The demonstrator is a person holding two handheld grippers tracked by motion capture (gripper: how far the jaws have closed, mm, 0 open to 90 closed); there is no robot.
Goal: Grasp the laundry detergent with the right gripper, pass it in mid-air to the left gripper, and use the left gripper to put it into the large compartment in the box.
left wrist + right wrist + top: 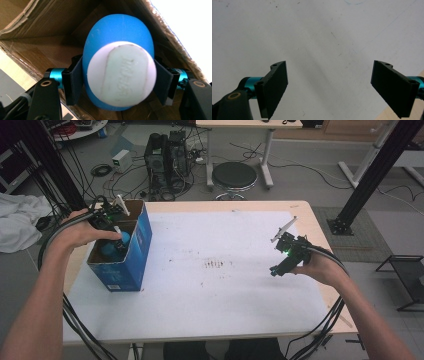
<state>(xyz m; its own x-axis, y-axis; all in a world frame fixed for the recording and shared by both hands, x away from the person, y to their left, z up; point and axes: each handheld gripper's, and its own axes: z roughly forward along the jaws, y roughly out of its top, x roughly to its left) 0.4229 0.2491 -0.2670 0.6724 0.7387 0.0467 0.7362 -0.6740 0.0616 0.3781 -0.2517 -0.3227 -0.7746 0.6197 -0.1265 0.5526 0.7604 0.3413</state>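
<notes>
My left gripper (117,85) is down inside the open top of the blue cardboard box (135,251) that stands at the left edge of the table (200,310), and a blue egg-shaped toy (118,45) with a flat white base (121,76) sits between its 2 jaws. The white base faces my camera and the rounded blue end points deeper into the box, toward the brown cardboard walls. The jaws stand right against the toy's sides, 1 on each flank, but I cannot tell whether the pads are pressing on it or have just come free. From above, the toy (125,238) shows as a small blue spot just under my left hand (82,232), inside the box. My right gripper (329,92) hangs over the white sheet (317,37) on the right part of the table, well apart from the box, its 2 jaws spread wide with nothing between them. My right hand (320,265) holds it tilted down toward the table.
</notes>
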